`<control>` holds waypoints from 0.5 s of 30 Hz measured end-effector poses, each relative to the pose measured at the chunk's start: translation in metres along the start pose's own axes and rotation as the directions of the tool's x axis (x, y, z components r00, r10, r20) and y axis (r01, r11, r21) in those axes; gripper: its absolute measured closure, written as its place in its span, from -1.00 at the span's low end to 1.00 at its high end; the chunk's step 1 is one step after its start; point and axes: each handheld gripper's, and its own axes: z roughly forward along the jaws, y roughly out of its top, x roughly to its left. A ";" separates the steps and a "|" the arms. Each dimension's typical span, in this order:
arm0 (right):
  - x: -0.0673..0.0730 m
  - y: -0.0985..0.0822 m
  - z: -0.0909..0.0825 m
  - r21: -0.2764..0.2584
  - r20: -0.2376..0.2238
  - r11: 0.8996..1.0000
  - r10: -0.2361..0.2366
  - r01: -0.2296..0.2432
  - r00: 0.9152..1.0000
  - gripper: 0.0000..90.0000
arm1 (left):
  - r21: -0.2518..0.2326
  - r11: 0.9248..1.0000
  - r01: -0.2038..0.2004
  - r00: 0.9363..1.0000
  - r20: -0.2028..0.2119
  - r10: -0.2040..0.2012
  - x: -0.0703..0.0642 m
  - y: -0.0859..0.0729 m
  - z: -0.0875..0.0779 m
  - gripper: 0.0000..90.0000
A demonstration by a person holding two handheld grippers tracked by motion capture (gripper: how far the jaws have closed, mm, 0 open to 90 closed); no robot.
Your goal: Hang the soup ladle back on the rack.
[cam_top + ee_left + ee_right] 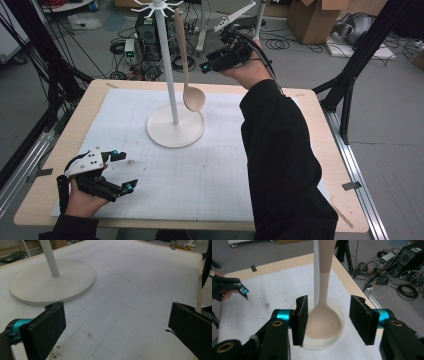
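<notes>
A white hook stand (pixel 167 65) rises from a round base (pixel 175 131) at the mat's far middle. A beige wooden spoon (pixel 194 98) hangs from one of its top arms, bowl down, just above the base. My right gripper (pixel 212 60) is held high, right of the spoon's handle, pointing at it. In the right gripper view the spoon bowl (pixel 324 320) shows between the spread jaws, and neither pad presses on it. My left gripper (pixel 129 171) rests open near the front left of the mat, nothing between its jaws (pixel 115 325).
A white gridded mat (pixel 200 175) covers the wooden table (pixel 60 150). Small brown crumbs (pixel 88 335) lie on the mat by the left gripper. Black tripod legs (pixel 350 75), cables and boxes stand on the floor beyond the table.
</notes>
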 end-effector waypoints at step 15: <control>0.008 -0.057 -0.038 -0.021 0.026 1.000 0.012 -0.012 1.000 -0.36 | 0.009 1.000 0.002 1.000 0.005 -0.002 0.000 0.000 0.004 -0.96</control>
